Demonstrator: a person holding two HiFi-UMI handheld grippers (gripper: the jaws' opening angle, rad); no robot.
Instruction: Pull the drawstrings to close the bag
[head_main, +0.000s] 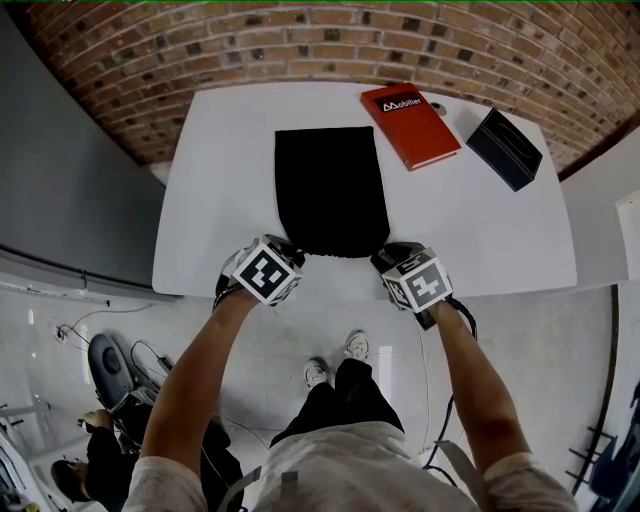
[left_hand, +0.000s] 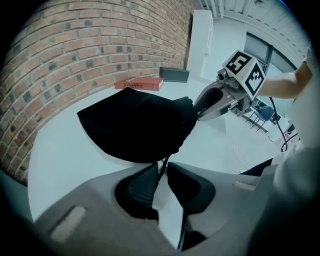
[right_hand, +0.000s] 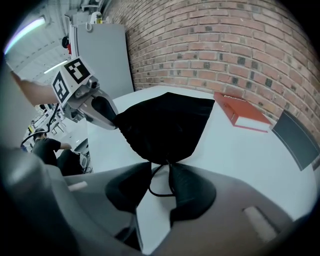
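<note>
**Grippers close in on a black bag's drawstrings**

A black bag (head_main: 330, 190) lies flat on a white table (head_main: 210, 200). Its long axis runs from the person toward the brick wall (head_main: 200, 50), with the mouth at the near edge. The left gripper (left_hand: 160, 169) has its jaws drawn narrow, pinching a cord (left_hand: 164, 163) at the bag's corner. The right gripper (right_hand: 160, 171) stands part-way apart, with a loop (right_hand: 159, 195) of drawstring lying loose between its jaws. Beyond the bag, a red book (head_main: 410, 125) carries a black label (head_main: 398, 103) whose white lettering may read "Mobilier". A dark box (head_main: 505, 148) sits beside it. In the head view, the grippers' own bulk hides both drawstrings.
</note>
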